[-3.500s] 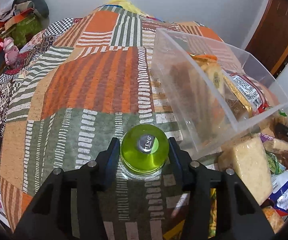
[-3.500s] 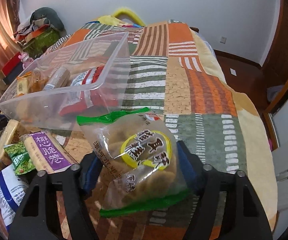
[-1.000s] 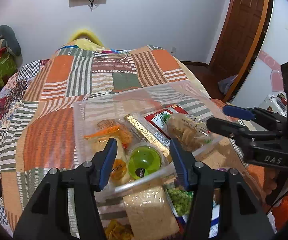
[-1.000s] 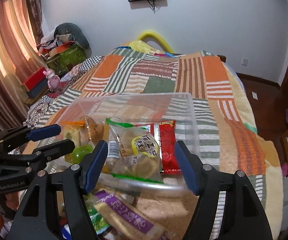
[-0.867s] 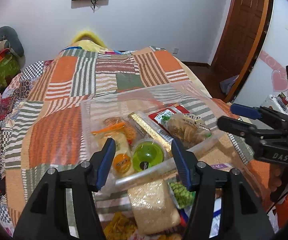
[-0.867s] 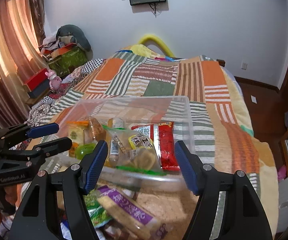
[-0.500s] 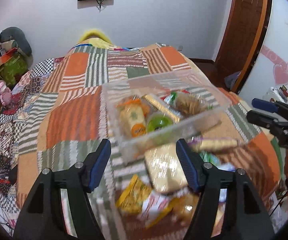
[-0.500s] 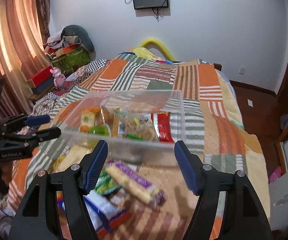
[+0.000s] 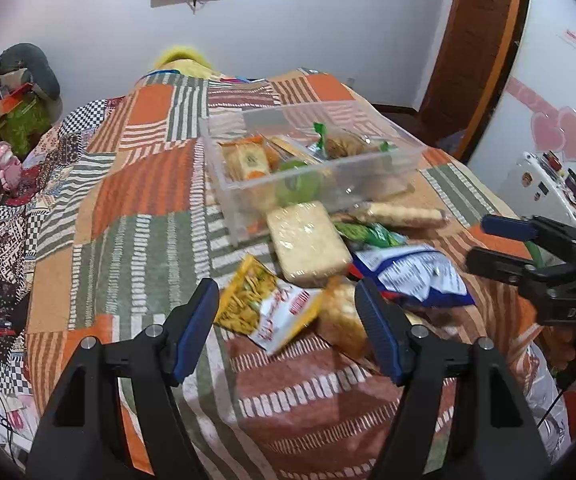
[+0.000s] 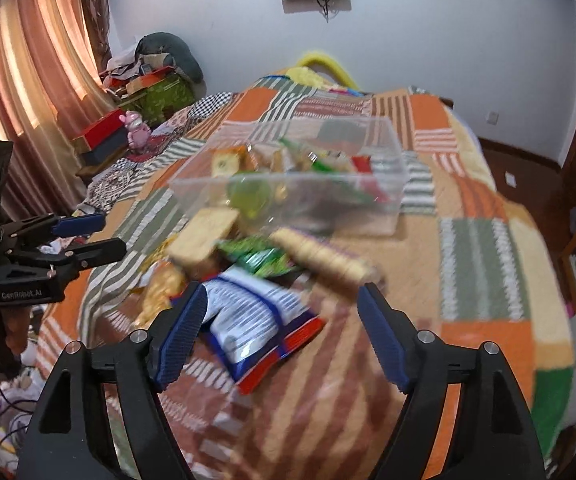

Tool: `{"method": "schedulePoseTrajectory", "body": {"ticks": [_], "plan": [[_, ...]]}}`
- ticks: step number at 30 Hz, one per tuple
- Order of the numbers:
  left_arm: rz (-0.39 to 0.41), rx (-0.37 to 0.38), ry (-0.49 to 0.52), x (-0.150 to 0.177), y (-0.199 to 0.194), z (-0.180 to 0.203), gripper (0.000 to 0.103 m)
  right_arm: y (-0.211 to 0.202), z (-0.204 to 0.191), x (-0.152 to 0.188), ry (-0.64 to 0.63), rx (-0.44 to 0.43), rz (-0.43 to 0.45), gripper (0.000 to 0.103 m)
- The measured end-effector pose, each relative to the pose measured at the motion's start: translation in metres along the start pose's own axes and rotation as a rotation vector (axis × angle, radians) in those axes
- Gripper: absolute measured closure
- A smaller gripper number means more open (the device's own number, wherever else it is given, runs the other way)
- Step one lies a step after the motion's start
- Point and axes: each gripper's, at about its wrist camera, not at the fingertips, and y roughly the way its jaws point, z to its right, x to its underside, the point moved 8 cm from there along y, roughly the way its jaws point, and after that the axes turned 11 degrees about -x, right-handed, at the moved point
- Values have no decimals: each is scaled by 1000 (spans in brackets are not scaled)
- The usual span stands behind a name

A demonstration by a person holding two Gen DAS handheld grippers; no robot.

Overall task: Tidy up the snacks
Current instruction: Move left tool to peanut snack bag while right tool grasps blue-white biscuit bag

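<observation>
step: i am lining up next picks | left gripper (image 9: 286, 324): jaws standing apart, empty, yellow chip packet (image 9: 266, 306) just ahead | right gripper (image 10: 280, 330): jaws opening, empty, above blue-white bag (image 10: 256, 320) | clear bin (image 9: 367, 162): beyond pile, partly filled | method: i am centring each pack before closing

One clear bin (image 9: 391, 162) on the bed (image 9: 140, 184), several snacks inside; exact count unclear. Loose packets in front of it: six — one pale cracker block (image 9: 307, 244), one biscuit roll (image 9: 403, 214), one green packet (image 9: 367, 234), one blue-white bag (image 9: 411, 276), one yellow bag (image 9: 264, 306), one golden packet (image 9: 341, 320). Two grippers: left (image 9: 286, 326), right (image 10: 282, 332).
</observation>
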Motion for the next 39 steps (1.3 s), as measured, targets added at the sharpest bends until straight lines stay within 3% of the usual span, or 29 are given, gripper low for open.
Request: {"method": "schedulePoseTrajectory", "body": {"ticks": [8,12,16,20,29,32,39], "plan": [[-5,6,0,4,4,6,33,39,-10,5,85,-34,-44,23],[-5,14,-3,4,7,8,33,59,-7,12,92,7,-86,22],[-18,24,-2,5,13,13,33,62,0,21,122,-10,-97,16],[-40,49,-5,7,18,22,33,57,1,24,137,-40,-94,16],[-54,70,8,13,22,46,33,34,-4,34,92,-55,-43,50],[-58,77,0,12,25,50,33,26,0,36,93,-51,-32,56],[-109,123,-55,14,40,59,33,6,10,36,107,-19,1,58]]}}
